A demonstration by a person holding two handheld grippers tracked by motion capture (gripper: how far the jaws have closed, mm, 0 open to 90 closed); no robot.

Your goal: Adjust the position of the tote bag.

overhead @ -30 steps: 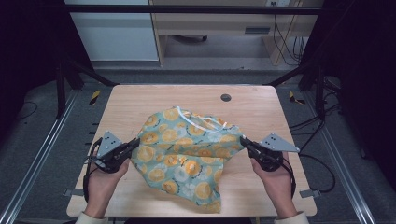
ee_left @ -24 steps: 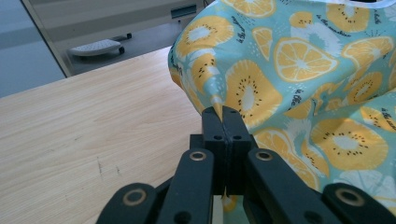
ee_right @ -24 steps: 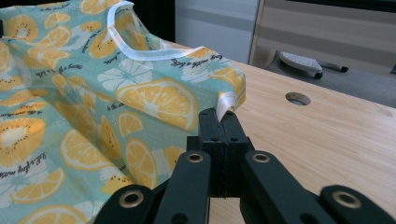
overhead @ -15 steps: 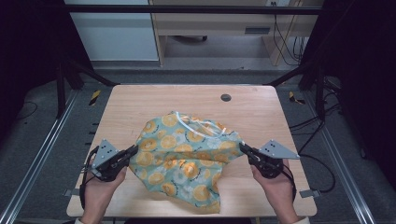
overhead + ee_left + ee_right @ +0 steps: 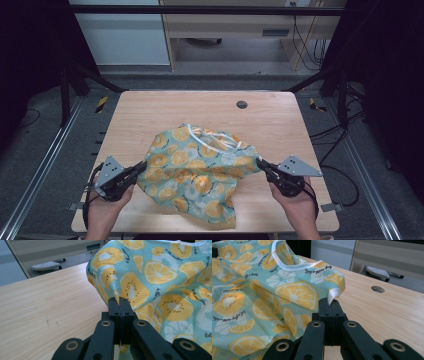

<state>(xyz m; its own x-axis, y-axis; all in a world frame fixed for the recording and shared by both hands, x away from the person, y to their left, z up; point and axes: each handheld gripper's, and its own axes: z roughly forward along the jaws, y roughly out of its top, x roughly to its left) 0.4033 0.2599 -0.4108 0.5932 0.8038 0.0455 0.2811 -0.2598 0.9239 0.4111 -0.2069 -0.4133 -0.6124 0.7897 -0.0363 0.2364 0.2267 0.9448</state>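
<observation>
A teal cloth [image 5: 197,172] printed with orange citrus slices and edged in white trim lies crumpled across the near half of the wooden table [image 5: 150,115]. My left gripper [image 5: 142,167] is shut on the cloth's left edge, where a pinched fold [image 5: 113,287] runs into the closed jaws. My right gripper [image 5: 260,163] is shut on the cloth's right corner, with white trim [image 5: 333,293] caught between its jaws. The cloth [image 5: 262,297] hangs stretched between the two grippers, part of it lifted off the table.
A small round hole [image 5: 242,104] sits in the table's far right part. Metal frame rails [image 5: 40,170] run along both sides of the table. Cables [image 5: 340,170] trail off to the right, and a cabinet [image 5: 220,35] stands beyond the far edge.
Both grippers have drawn back toward the near edge of the table and pulled the cloth with them; it now lies closer to the person.
</observation>
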